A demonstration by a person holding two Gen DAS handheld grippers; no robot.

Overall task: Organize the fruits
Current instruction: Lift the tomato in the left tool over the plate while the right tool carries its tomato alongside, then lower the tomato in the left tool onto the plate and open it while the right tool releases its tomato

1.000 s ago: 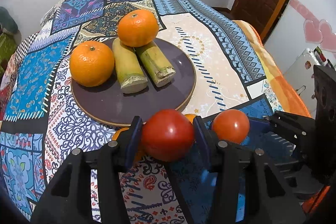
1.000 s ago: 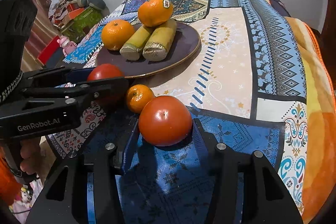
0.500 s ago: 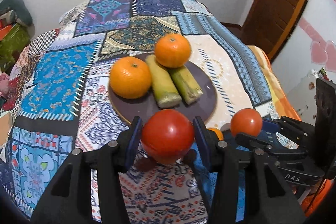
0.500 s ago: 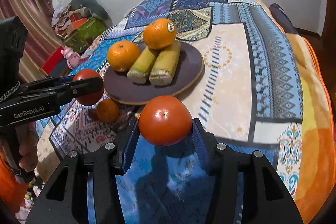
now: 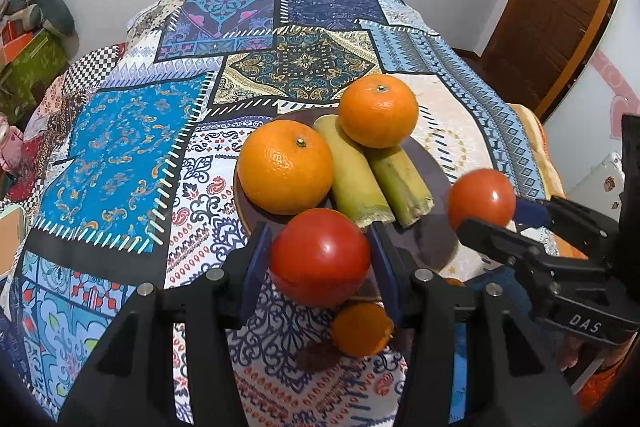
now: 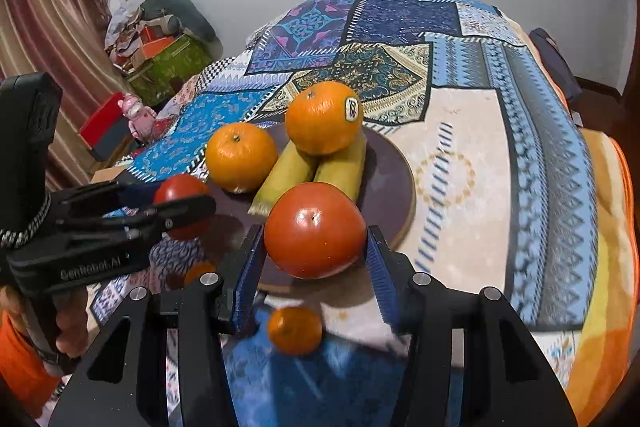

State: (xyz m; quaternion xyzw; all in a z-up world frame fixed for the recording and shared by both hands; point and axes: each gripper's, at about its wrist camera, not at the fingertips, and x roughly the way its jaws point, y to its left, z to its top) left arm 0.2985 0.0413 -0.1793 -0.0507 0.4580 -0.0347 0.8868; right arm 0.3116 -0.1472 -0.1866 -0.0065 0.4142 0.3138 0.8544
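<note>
Left wrist view: left gripper [image 5: 320,259] is clamped on a red tomato [image 5: 319,257], both blue pads pressed to its sides, held above the patchwork cloth [image 5: 120,155] at the near rim of the dark plate [image 5: 434,239]. On the plate: two oranges [image 5: 285,166], the second resting on top of two greenish cane pieces [image 5: 358,183] lying side by side. A small orange [image 5: 362,329] sits on the cloth below the held tomato. At right, the right gripper [image 5: 486,205] grips a second tomato [image 5: 481,200] over the plate's edge.

Right wrist view: right gripper [image 6: 315,231] fingers squeeze that second tomato [image 6: 315,230] above the plate [image 6: 390,179] near its front rim. Left gripper [image 6: 182,205], at left, holds its tomato [image 6: 181,189]. Small orange [image 6: 295,329] lies on the cloth [image 6: 500,155], off the plate.
</note>
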